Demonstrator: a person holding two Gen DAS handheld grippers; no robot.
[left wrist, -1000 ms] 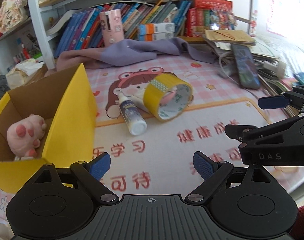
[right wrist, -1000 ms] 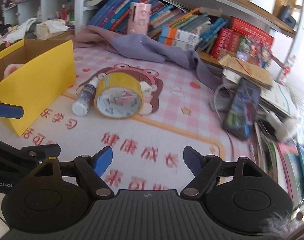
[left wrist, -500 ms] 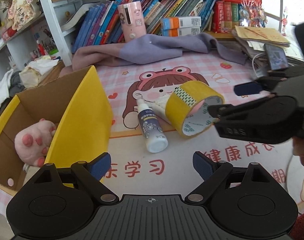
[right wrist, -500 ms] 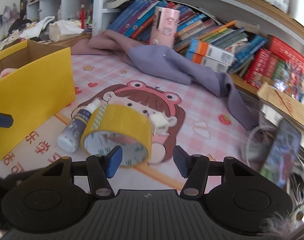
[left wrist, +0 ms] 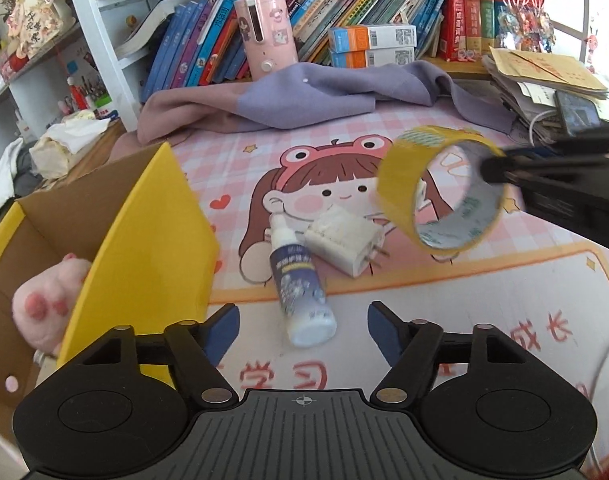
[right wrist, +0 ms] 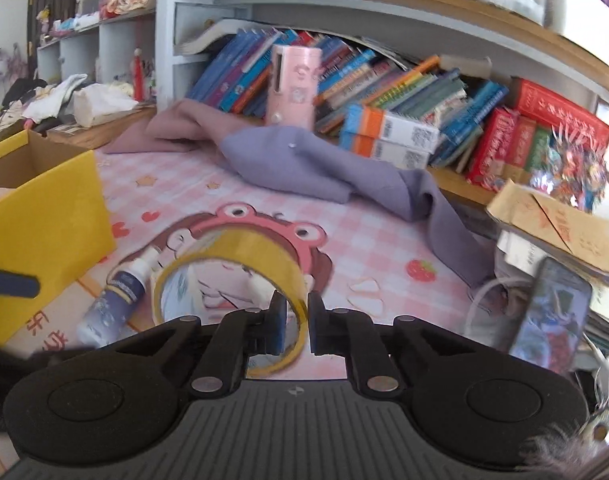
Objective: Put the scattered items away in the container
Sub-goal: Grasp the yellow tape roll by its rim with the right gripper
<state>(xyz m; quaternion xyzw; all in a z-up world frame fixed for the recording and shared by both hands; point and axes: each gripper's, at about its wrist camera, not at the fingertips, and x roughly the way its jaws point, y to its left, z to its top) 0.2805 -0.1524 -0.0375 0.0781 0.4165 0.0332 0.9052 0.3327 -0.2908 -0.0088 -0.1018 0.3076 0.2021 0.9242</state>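
My right gripper (right wrist: 296, 312) is shut on the wall of the yellow tape roll (right wrist: 240, 248), one finger inside the ring and one outside. In the left wrist view the roll (left wrist: 400, 160) hangs tilted above the mat, with the right gripper (left wrist: 492, 168) holding it from the right. A white-and-blue spray bottle (left wrist: 300, 284) lies on the mat beside a white charger plug (left wrist: 344, 240). My left gripper (left wrist: 303, 328) is closing, with the bottle's base between its fingers, untouched. The yellow cardboard box (left wrist: 160, 232) stands at the left and holds a pink plush paw (left wrist: 48, 300).
A purple cloth (left wrist: 304, 96) lies bunched at the back of the mat below a pink canister (left wrist: 264, 40) and a row of books. At the right edge are stacked papers (right wrist: 556, 216), a phone (right wrist: 552, 312) and a white cable (right wrist: 488, 292).
The right gripper closed on the tape roll and raised it off the mat, uncovering the charger plug. The left gripper moved forward toward the bottle and its jaws narrowed.
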